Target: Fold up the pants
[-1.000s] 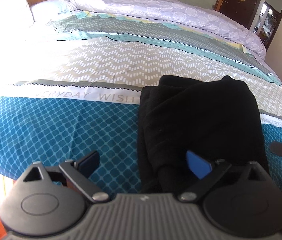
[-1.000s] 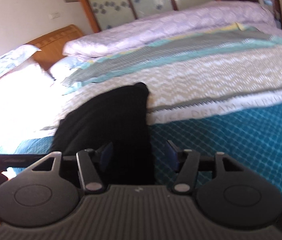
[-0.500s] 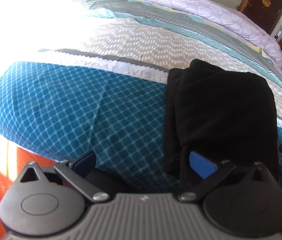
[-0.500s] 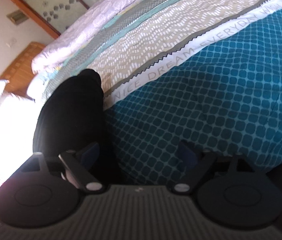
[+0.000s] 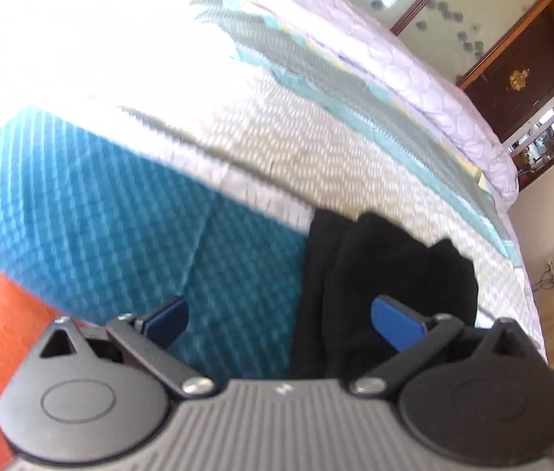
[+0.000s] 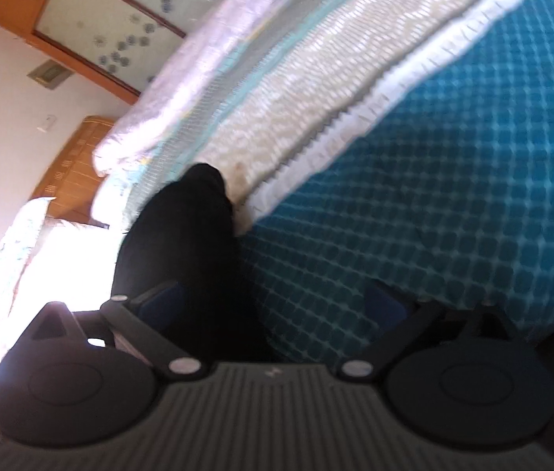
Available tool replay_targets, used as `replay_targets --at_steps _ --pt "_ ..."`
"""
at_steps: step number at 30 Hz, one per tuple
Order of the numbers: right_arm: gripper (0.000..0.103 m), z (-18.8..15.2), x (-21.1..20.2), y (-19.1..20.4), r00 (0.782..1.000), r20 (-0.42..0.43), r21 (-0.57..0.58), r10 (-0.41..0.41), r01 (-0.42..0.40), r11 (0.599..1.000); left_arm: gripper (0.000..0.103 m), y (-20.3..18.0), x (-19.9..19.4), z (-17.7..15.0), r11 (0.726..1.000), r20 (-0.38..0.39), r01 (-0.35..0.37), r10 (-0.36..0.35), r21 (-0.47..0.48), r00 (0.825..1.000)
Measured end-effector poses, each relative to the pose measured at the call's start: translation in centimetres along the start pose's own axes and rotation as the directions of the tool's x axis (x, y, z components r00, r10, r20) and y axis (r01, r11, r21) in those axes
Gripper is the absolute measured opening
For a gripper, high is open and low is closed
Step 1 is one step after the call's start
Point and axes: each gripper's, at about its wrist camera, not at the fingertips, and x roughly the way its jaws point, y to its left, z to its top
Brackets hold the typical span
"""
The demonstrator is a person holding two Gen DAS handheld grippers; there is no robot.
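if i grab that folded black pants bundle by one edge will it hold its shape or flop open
Probably flop: the black pants are soft cloth in loose, uneven layers, so lifting one edge would likely let the lower folds sag open. They look light and unlikely to slide far on the patterned bedspread. Gripping all layers together seems safer.

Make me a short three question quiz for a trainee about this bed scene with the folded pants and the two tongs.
1. True or false: the folded black fabric pants are clamped in the left tongs.
2. What do the pants lie on? A) the red floor B) the teal, white and grey patterned bedspread C) the lilac quilted duvet
3. Fill in: the right tongs are ____, gripping nothing.

Key: 1 false, the blue pads stand apart. 2 B. 3 opening.
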Motion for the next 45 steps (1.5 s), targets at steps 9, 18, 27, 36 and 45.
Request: replay_targets --at_steps 9,18,27,36,45 --pt "0.100 0.1 3.5 5.5 0.997 -0.065 -0.347 0.041 -0.062 0.936 0.103 -4.6 8.6 -0.6 0.968 -0.170 0.102 -0.064 0.229 0.983" --pt "0.067 0.4 8.0 5.5 0.962 -0.245 -0.226 0.122 -0.179 0.958 0.067 -5.4 10.1 -0.7 0.950 -0.205 0.304 -0.283 0.076 0.937" --pt "0.057 10.1 7.7 11.9 0.957 -0.096 -0.362 0.273 -0.289 0.886 0.065 -14.6 12.5 12.1 0.878 -0.011 0.386 -0.399 0.282 0.917" --pt "0.057 21.6 20.3 9.0 0.989 0.054 -0.392 0.141 -0.109 0.913 0.062 -18.8 30.2 18.3 0.931 -0.065 0.245 -0.236 0.271 0.970" --pt "0.079 21.0 22.4 5.2 0.993 0.090 -0.277 -0.071 0.094 0.956 0.079 -18.6 27.0 15.9 0.968 0.082 0.023 -0.045 0.251 0.996"
